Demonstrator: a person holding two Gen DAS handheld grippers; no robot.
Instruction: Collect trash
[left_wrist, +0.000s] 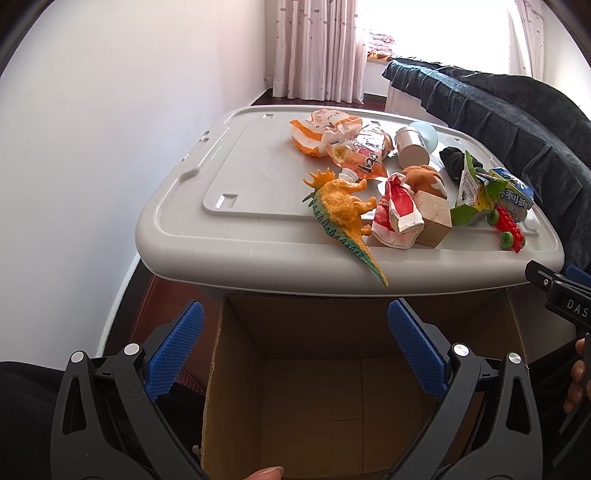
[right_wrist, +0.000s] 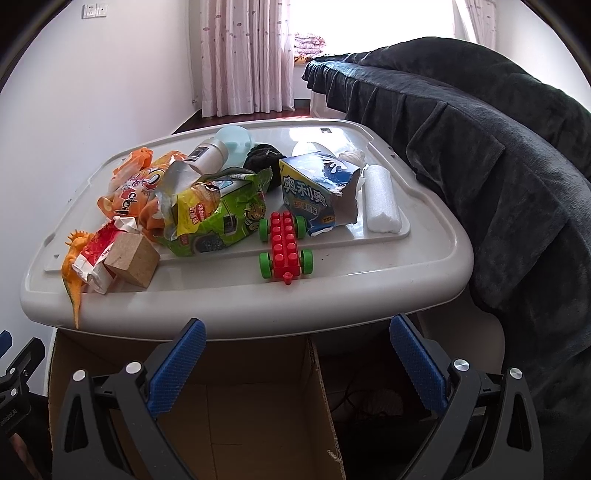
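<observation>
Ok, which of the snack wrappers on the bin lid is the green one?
The torn-open green snack bag, lying between the wooden block and the red toy car; the other wrappers are orange, red-and-white, or a blue carton.

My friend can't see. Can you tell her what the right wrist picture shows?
A gray bin lid holds a jumble of snack bags, a torn blue box, a red toy car, a wood block and an orange dinosaur. The open right claw hangs over a cardboard box below.
</observation>
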